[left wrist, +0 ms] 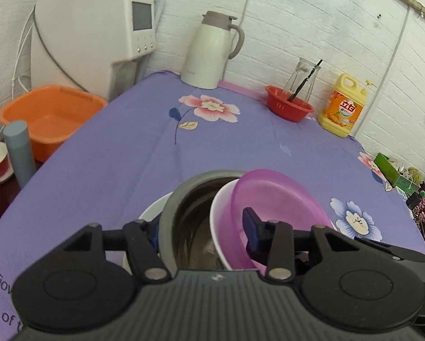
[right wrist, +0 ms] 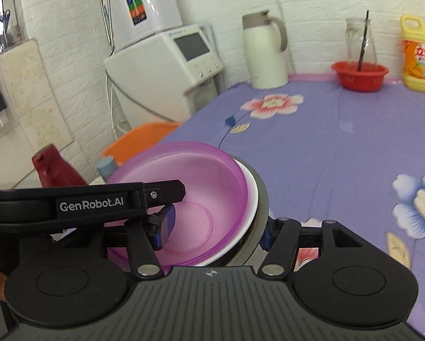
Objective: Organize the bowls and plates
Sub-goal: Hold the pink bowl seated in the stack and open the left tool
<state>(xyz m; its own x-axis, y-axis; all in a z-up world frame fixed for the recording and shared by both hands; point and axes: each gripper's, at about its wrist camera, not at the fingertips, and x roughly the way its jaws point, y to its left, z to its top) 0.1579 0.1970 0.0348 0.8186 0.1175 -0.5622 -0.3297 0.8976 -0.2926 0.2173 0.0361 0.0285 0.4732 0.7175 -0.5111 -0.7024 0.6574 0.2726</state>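
Observation:
A nested stack of bowls is held tilted above the purple flowered tablecloth: a translucent purple bowl inside a white bowl inside a grey steel bowl. My left gripper is shut on the stack, one pad inside the purple bowl, the other outside the grey one. A white plate shows beneath. In the right wrist view, my right gripper is shut on the same purple bowl, white bowl and grey bowl. The left gripper's arm crosses that view.
At the back stand a cream thermos jug, a red basket with a glass jar, and a yellow detergent bottle. An orange basin, grey cylinder and water dispenser stand left of the table.

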